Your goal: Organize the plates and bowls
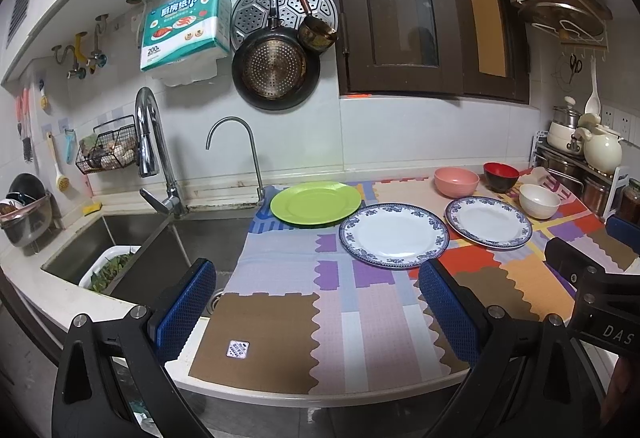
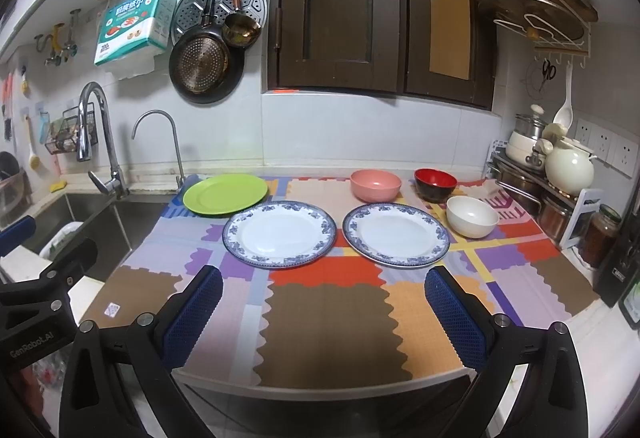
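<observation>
Left gripper (image 1: 316,302) and right gripper (image 2: 324,302): both level over the mat's (image 2: 328,322) near edge, jaws spread wide, nothing held. Ahead of the right: two blue-rimmed plates (image 2: 279,234) (image 2: 396,234); beyond, green plate (image 2: 225,194), pink bowl (image 2: 376,184), red-black bowl (image 2: 435,183), white bowl (image 2: 472,216).

Kitchen clutter around the table
Patchwork mat (image 2: 328,314) covers table; sink (image 1: 132,238) with tall faucet (image 1: 150,142) at left; perforated pan (image 2: 202,66) and paper towel pack (image 1: 184,30) hang on wall; cream kettle (image 2: 570,166) at right.

Glossy glazed blue-rimmed plates (image 2: 279,234), smooth green plate (image 2: 225,194), matt textured mat (image 2: 328,302), shiny steel sink (image 1: 120,234)
</observation>
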### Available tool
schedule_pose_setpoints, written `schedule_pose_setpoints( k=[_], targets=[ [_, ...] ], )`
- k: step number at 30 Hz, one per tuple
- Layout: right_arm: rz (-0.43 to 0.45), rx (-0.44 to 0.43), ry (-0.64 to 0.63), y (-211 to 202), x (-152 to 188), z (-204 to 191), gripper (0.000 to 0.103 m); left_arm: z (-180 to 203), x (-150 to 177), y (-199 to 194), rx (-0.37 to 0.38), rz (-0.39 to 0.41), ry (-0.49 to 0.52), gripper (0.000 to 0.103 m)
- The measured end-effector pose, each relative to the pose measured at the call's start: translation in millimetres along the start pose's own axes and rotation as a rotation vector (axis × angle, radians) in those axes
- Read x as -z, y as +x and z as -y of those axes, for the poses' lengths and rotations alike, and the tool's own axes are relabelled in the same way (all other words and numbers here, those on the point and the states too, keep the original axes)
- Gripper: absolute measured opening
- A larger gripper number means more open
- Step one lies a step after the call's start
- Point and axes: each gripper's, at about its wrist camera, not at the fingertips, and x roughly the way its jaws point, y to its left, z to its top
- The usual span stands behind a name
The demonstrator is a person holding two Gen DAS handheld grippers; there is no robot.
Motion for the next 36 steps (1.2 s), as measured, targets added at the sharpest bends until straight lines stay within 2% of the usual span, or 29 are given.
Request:
schedule_pose_setpoints(
  k=[20,36],
  targets=[
    [-0.002,0.009,0.002,2.8,-1.4,1.2,0.102,1.1,2.0,-0.6,-0.003,0.001,-0.001,0.103],
    [-0.030,0.021,0.018,20.1,-2.5,-8.9,0.102,-3.6,5.0,21.2,0.007,-0.052,0.011,0.103]
  ],
)
